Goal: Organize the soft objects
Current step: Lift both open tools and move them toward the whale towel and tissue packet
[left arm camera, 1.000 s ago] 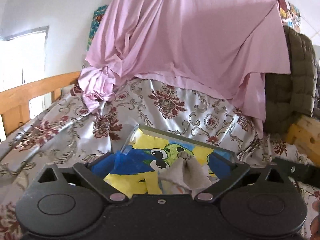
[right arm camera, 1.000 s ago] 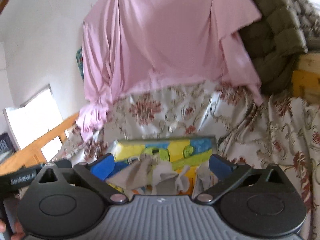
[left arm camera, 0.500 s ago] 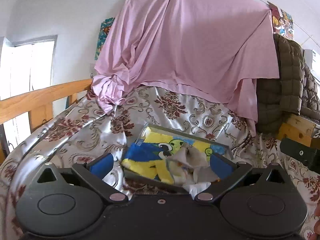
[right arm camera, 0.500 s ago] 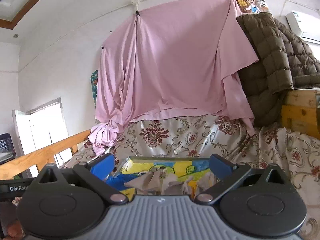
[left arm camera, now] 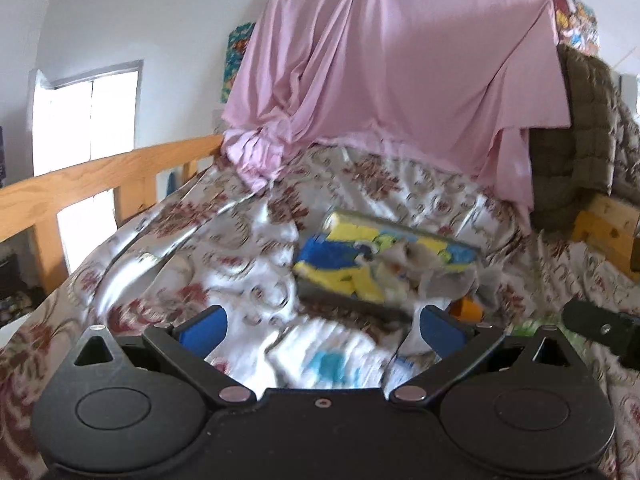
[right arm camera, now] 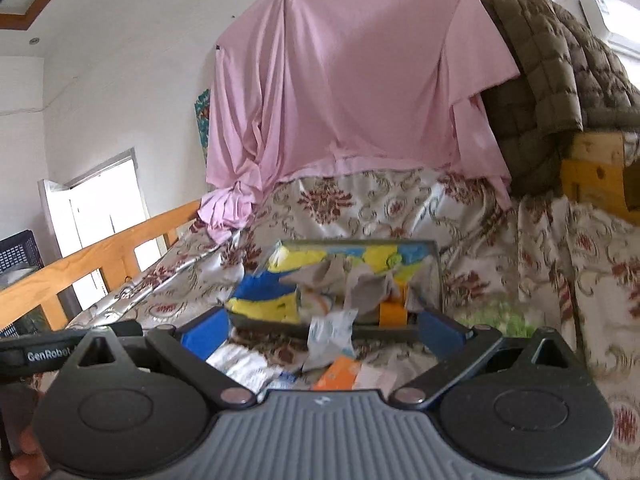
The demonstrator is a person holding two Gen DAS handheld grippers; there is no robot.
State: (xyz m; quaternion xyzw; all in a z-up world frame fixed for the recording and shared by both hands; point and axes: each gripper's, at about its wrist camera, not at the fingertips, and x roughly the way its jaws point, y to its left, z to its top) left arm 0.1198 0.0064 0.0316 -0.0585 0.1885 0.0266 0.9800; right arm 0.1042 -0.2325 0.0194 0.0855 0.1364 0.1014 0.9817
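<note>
Left wrist view, near first: left gripper point(left arm camera: 320, 326) has jaws spread wide, nothing between them, blue pads point(left arm camera: 202, 326) clear on both sides. Directly under and just ahead of it lies a white packet with teal print point(left arm camera: 326, 354), blurred, on the floral satin bedcover point(left arm camera: 168, 240). It looks like a soft pack, type not readable. Right wrist view: right gripper point(right arm camera: 324, 330) is also wide open and empty; a white-blue packet point(right arm camera: 330, 330) sits dead centre between its fingers, and an orange packet point(right arm camera: 340, 374) lies nearer, low against the gripper body. Beyond both, the cartoon-print tray point(right arm camera: 436, 276) rests on the bedcover with grey cloths point(right arm camera: 362, 286) heaped in it and an orange item point(right arm camera: 394, 310) at its near rim. From the left gripper the tray lies ahead and to the right, long axis running left to right across the view; from the right gripper it lies straight ahead. Judgement: loose packets are nearer than the tray to both grippers, the right one better lined up on its packet; next move is likely a short drop and close, then carry forward. Far back: pink sheet point(left arm camera: 392, 80) hung on the wall, olive quilted blanket point(right arm camera: 560, 80) at right, wooden rail point(left arm camera: 100, 176) at left
</note>
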